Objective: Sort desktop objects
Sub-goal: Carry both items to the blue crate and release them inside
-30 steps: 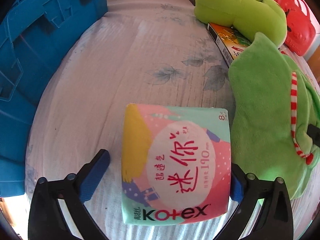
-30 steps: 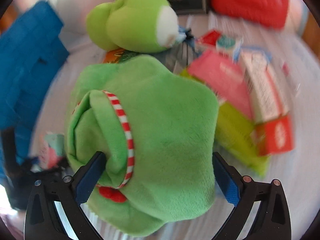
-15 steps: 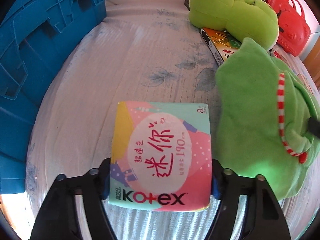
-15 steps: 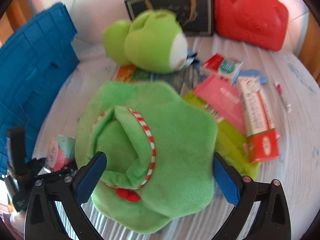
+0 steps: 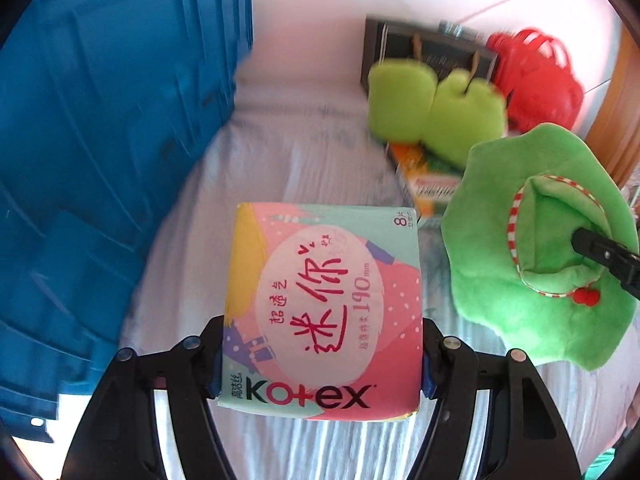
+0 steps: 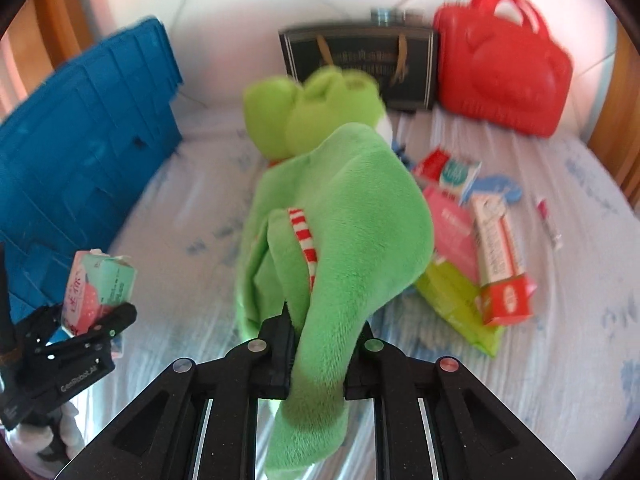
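Left wrist view: your left gripper (image 5: 322, 354) has its jaws clamped on one square pastel Kotex pad packet (image 5: 324, 308), print side up, brand line nearest the camera. Jaws stood wide a second ago; the packet has since left the white ribbed cloth (image 5: 288, 152). One blue plastic crate (image 5: 100, 160) left.

Right wrist view: your right gripper (image 6: 318, 354) has just closed tight on one flat green plush cloth with red-striped trim (image 6: 352, 232), long axis running away from camera, lifted. Earlier it lay spread flat. One red plastic case (image 6: 504, 68) behind.
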The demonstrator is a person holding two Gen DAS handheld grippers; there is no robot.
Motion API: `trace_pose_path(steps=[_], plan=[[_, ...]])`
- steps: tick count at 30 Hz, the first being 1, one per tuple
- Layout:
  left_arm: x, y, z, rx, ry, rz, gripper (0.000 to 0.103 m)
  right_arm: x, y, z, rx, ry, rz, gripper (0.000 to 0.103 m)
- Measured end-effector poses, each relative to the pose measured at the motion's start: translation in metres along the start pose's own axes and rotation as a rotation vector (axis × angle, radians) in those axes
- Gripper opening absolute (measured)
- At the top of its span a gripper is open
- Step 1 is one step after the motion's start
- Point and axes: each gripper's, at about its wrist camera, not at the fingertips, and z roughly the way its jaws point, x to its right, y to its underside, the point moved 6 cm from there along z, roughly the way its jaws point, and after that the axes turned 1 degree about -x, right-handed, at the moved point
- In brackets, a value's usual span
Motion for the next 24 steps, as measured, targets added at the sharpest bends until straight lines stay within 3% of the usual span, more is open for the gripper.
trace_pose_path(steps=[9,13,19,24], plan=[[-0.019,-0.009,-0.089,0.178,0.047,0.065,0.068,-0.024,-0.020,-0.122,0.285,0.106,-0.009,0.015],[-0.025,-0.011,-0.122,0.234,0.042,0.054,0.068,-0.033,-0.022,-0.153,0.349,0.131,-0.037,0.015],[-0.031,-0.024,-0.172,0.326,-0.039,0.023,0.068,-0.062,-0.031,-0.176,0.404,0.023,-0.129,0.015],[-0.065,-0.041,-0.224,0.404,-0.091,-0.023,0.068,-0.115,-0.057,-0.204,0.489,-0.081,-0.216,0.015]])
